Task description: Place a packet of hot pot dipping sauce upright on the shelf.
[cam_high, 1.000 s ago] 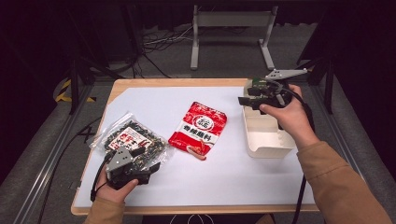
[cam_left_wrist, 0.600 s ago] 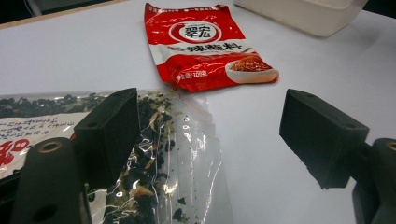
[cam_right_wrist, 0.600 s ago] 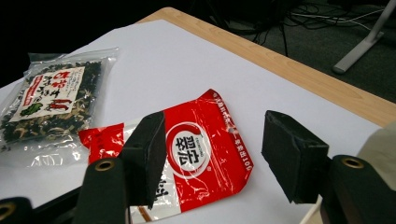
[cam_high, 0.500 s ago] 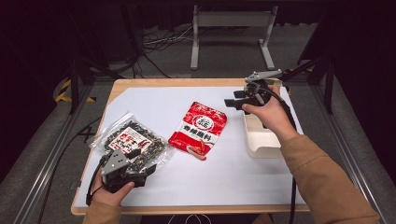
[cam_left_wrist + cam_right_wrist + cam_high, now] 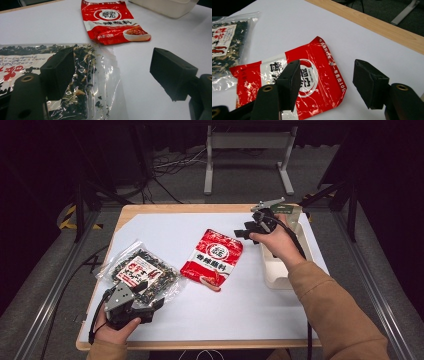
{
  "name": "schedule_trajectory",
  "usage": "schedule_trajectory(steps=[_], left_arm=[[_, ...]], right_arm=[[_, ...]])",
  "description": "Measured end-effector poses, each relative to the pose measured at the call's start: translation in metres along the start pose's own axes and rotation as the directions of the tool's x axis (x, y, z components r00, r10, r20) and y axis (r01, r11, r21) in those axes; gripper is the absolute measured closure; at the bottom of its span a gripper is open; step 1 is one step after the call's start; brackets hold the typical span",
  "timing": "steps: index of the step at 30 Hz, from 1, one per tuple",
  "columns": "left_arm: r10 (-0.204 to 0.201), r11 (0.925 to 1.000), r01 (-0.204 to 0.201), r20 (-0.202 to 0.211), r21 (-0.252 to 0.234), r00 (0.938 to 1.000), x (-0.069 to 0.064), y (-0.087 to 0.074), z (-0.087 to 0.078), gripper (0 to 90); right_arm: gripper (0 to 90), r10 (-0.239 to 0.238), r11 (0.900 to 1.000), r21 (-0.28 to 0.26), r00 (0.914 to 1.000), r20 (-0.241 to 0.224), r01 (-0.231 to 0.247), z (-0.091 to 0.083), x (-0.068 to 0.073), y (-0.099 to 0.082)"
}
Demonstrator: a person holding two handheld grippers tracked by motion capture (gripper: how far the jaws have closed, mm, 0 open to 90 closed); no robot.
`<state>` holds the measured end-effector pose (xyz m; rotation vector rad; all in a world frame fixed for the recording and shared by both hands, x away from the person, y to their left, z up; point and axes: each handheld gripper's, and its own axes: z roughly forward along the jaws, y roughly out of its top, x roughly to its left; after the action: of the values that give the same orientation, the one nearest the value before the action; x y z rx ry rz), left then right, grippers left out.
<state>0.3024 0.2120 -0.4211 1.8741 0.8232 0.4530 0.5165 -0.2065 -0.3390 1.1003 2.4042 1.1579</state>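
Tools both spread: right tool [image 5: 325,82] over glossy red packet [image 5: 312,85]; left tool [image 5: 110,75] beside crinkly clear bag [image 5: 82,82].

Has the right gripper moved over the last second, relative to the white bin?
Yes. The right gripper has shifted left off the white bin, toward the red packet, jaws open and empty.

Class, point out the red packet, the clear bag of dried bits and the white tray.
red packet [image 5: 212,258], high view, printed middle.
clear bag of dried bits [image 5: 142,272], high view, its label.
white tray [image 5: 274,275], high view, near wall.
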Motion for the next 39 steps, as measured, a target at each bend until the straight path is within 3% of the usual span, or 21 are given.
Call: schedule_trajectory(steps=[10,19,39], left_arm=[[-0.002,1.0000,0.002,0.006,-0.004,1.0000,0.001,0.001,0.000,21.0],[0.000,1.0000,0.000,0.011,-0.006,0.9999,0.002,0.001,0.001,21.0],[-0.006,0.9999,0.006,0.011,-0.008,0.9999,0.002,0.000,-0.002,21.1]], right_arm=[[37.8,0.047,0.9954,0.083,0.9987,0.020,-0.048,0.031,-0.009,-0.009],[36.6,0.069,0.9876,0.138,0.9968,0.039,-0.074,0.048,-0.012,-0.014],[34.6,0.122,0.9666,0.220,0.9908,0.060,-0.132,0.072,-0.021,-0.024]])
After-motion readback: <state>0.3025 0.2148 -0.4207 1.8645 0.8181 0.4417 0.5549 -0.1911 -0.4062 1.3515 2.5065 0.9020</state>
